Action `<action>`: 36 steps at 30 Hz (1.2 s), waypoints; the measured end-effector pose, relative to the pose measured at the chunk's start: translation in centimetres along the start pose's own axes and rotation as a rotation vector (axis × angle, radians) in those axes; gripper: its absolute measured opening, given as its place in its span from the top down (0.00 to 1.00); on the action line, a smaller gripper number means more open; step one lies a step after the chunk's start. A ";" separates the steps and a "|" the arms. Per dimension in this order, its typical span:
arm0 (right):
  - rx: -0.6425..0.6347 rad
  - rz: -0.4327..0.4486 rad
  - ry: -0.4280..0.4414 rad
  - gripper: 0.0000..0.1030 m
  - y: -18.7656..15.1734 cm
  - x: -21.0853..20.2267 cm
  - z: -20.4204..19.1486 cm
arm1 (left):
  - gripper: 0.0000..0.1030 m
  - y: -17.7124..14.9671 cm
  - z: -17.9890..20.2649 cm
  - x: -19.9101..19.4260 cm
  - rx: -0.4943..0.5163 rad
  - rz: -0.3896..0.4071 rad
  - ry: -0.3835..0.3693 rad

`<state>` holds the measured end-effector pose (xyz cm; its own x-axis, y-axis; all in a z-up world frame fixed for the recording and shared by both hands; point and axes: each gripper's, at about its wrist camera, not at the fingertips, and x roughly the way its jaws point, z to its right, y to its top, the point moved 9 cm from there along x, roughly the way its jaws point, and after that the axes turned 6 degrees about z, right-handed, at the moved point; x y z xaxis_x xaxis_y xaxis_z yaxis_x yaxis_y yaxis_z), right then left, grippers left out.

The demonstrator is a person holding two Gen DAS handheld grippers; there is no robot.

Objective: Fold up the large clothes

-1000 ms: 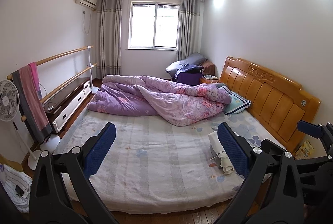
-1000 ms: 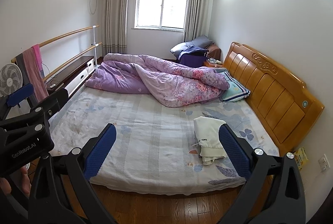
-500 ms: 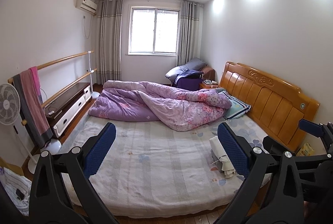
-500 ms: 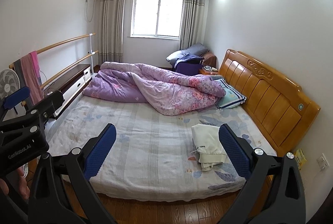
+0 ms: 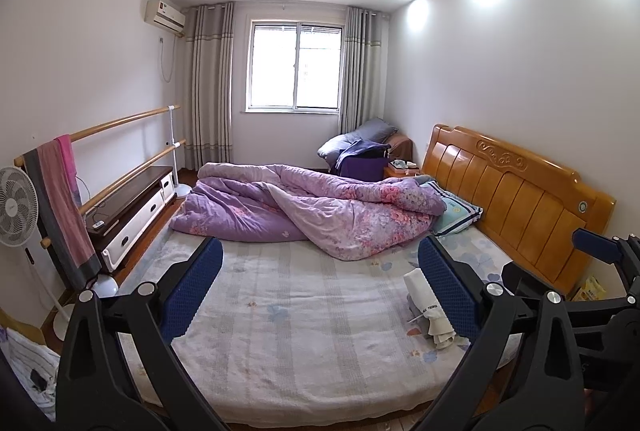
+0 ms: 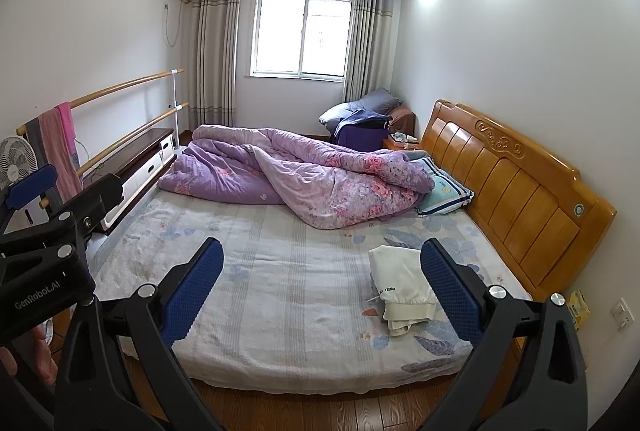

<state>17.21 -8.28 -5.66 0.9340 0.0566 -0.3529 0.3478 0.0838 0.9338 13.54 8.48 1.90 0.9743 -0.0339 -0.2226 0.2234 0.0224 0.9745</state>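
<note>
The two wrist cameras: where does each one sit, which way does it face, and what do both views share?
Left wrist: on the left gripper, near the bed's foot, facing the window; its open blue fingers frame the view, right gripper at right edge.
Right wrist: on the right gripper, facing the same way; open fingers, left gripper at left edge.
Shared: bed, purple duvet, folded cream garment, headboard.

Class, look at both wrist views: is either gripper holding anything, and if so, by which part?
Nothing is held. The left gripper and right gripper are both open in the air, and the cream garment lies untouched on the bed.
</note>
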 end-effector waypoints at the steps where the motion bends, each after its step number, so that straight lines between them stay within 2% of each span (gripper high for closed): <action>1: -0.001 -0.001 0.001 0.07 0.0 0.0 -0.1 | 0.05 0.0 0.0 0.1 -0.002 -0.001 -0.001; 36: -0.003 -0.033 0.019 0.07 0.3 1.8 -0.7 | 0.05 -0.8 -1.0 2.3 0.005 -0.015 -0.025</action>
<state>18.91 -7.46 -6.01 0.9203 0.0723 -0.3845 0.3780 0.0893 0.9215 15.63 9.35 0.54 0.9697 -0.0594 -0.2368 0.2381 0.0165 0.9711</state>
